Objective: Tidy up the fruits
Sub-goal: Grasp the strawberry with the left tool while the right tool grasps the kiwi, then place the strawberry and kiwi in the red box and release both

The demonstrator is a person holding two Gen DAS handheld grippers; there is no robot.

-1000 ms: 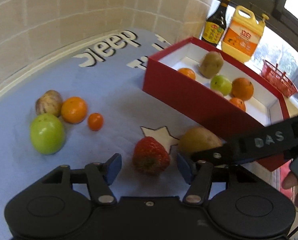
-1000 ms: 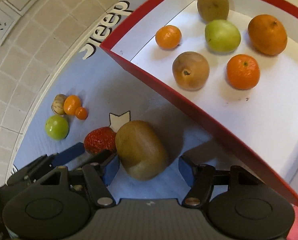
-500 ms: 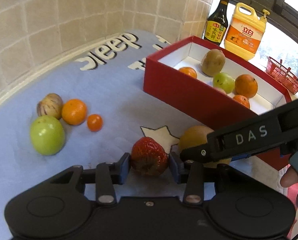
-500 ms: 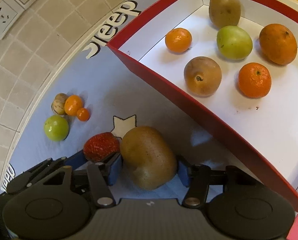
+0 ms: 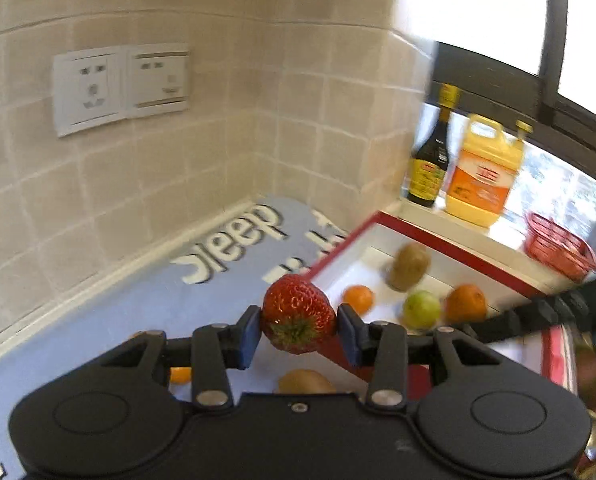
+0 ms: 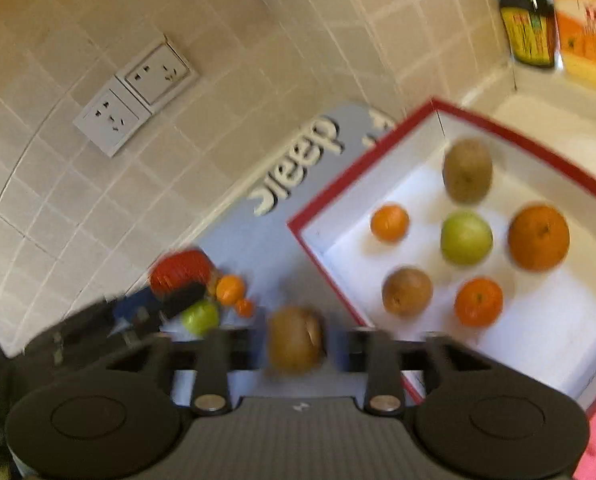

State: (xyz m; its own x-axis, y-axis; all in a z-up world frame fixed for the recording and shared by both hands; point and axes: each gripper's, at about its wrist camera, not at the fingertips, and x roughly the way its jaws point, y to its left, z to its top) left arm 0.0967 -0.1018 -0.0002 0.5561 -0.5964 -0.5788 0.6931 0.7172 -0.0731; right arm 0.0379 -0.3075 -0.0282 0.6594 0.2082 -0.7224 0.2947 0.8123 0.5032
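My left gripper is shut on a red strawberry and holds it in the air near the corner of the red box. My right gripper is shut on a brown kiwi, lifted beside the red box. The box holds several fruits: a green apple, oranges and kiwis. The left gripper with the strawberry shows at the left of the right wrist view. A green apple and small oranges lie on the blue mat.
A dark sauce bottle and a yellow jug stand on the sill behind the box. A red mini basket sits at the right. Tiled walls with sockets close the back and left.
Both grippers closed on their fruit, the left on the strawberry and the right on the kiwi, and lifted them off the mat. Both views tilted up toward the wall.
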